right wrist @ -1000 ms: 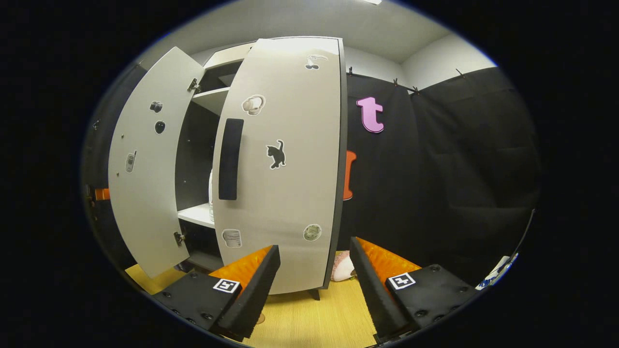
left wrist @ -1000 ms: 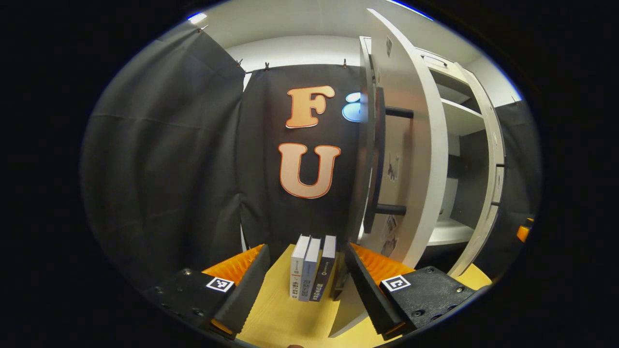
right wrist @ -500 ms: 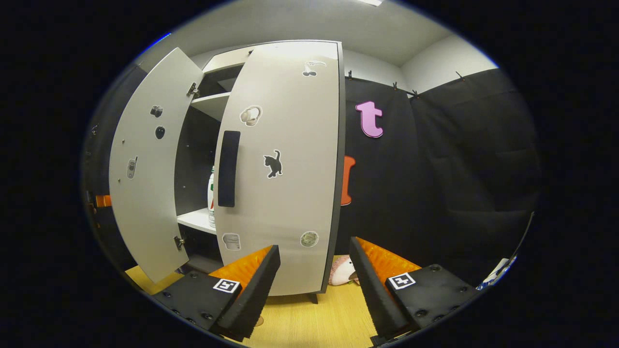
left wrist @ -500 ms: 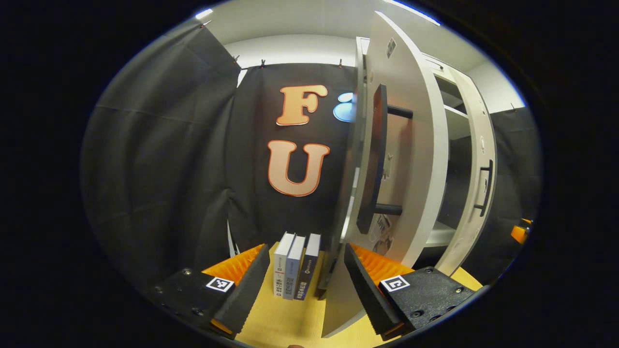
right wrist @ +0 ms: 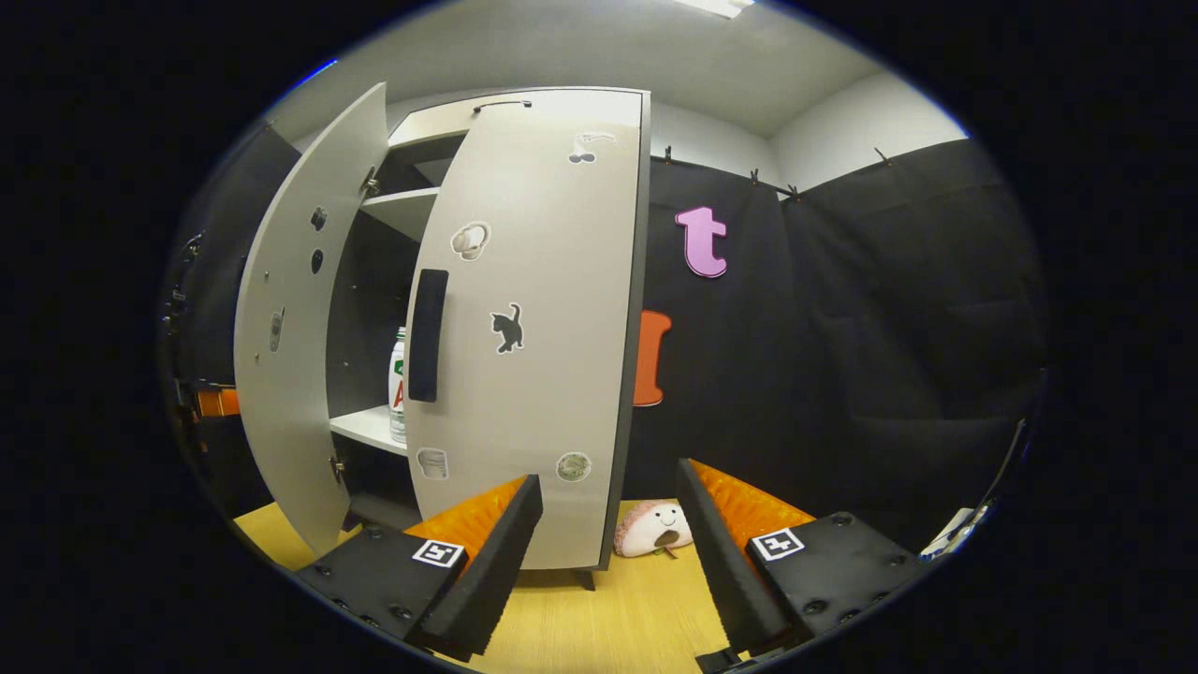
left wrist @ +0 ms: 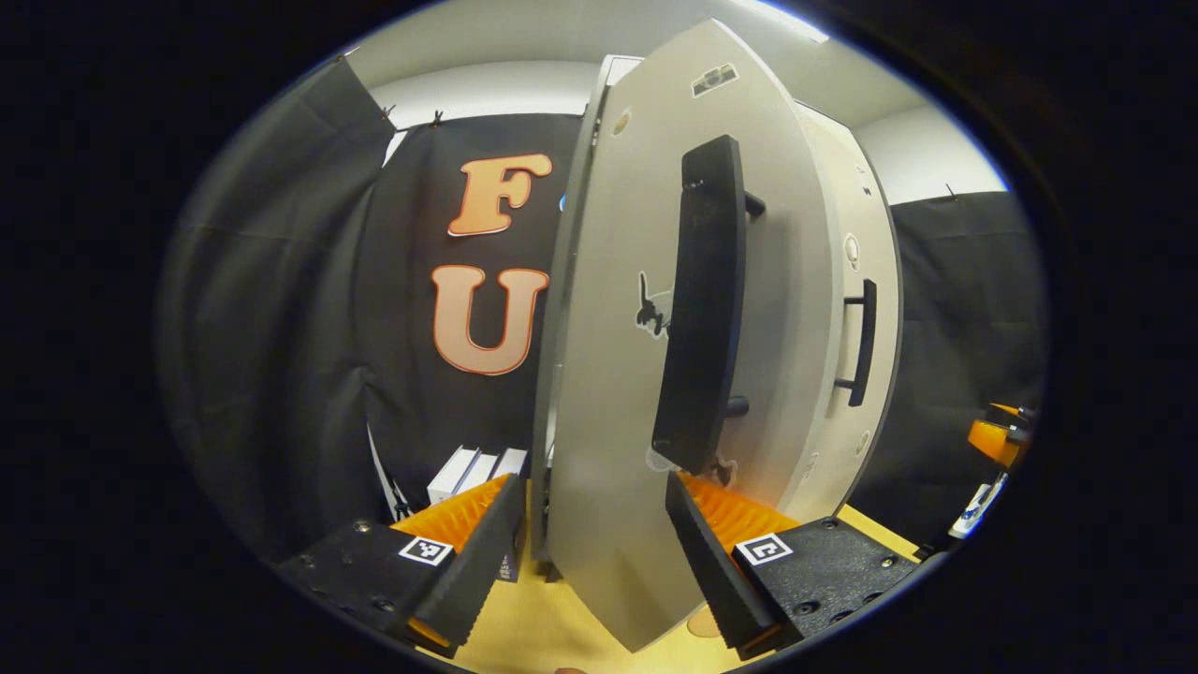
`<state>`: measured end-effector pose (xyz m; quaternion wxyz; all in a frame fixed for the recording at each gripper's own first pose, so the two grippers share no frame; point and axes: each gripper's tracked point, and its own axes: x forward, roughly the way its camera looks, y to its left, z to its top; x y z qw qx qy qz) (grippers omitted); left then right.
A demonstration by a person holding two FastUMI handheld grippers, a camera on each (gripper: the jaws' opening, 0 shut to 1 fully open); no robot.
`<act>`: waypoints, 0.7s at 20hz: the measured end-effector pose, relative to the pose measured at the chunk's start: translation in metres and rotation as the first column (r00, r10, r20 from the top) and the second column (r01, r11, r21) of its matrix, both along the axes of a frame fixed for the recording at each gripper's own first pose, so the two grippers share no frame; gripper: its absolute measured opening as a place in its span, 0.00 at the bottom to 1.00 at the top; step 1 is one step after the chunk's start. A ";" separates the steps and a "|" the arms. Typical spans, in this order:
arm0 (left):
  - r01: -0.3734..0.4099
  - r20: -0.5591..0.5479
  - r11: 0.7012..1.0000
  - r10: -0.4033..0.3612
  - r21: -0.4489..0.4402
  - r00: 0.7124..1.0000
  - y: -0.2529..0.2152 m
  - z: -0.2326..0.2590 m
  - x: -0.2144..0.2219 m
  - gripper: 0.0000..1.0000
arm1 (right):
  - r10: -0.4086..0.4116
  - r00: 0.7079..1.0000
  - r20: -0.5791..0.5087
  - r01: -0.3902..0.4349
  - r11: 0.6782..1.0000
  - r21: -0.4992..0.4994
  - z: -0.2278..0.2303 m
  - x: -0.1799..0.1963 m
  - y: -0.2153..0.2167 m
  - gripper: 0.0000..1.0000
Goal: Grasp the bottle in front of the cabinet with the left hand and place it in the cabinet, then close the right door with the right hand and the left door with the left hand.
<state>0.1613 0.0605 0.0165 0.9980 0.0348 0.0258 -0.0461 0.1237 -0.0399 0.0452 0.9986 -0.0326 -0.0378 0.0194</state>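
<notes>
In the right gripper view, the white bottle point(right wrist: 398, 384) stands on a shelf inside the grey cabinet point(right wrist: 440, 140), half hidden by the right door point(right wrist: 533, 374). That door is nearly closed, its black handle point(right wrist: 426, 323) facing me. The left door point(right wrist: 285, 356) still stands out at an angle. My right gripper point(right wrist: 608, 562) is open and apart from the right door. In the left gripper view, the left door point(left wrist: 608, 374) fills the middle, showing its outer face and black handle point(left wrist: 702, 300). Its lower edge stands between the fingers of my open left gripper point(left wrist: 594, 552).
Several books point(left wrist: 477, 466) stand on the wooden table point(left wrist: 524, 627) left of the cabinet. A pink plush toy point(right wrist: 655, 529) lies on the table point(right wrist: 618, 627) beside the cabinet's right foot. The left gripper point(right wrist: 215, 402) shows orange behind the left door.
The left gripper has come round from the left door's edge to its outer face, and the door has swung inward. The right gripper has drawn back a little from the right door.
</notes>
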 end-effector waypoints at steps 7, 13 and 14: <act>0.088 -0.030 0.996 -0.089 -0.028 0.996 -0.061 -0.017 0.048 0.92 | -0.062 0.998 0.030 0.062 0.998 -0.009 0.008 -0.009 -0.032 0.95; 0.102 -0.042 0.995 -0.102 -0.013 0.994 -0.079 -0.023 0.074 0.92 | -0.112 0.992 0.054 0.113 0.993 -0.021 0.012 -0.022 -0.054 0.95; 0.101 -0.043 0.995 -0.102 -0.016 0.994 -0.080 -0.023 0.076 0.95 | -0.117 0.992 0.052 0.118 0.993 -0.023 0.012 -0.023 -0.056 0.95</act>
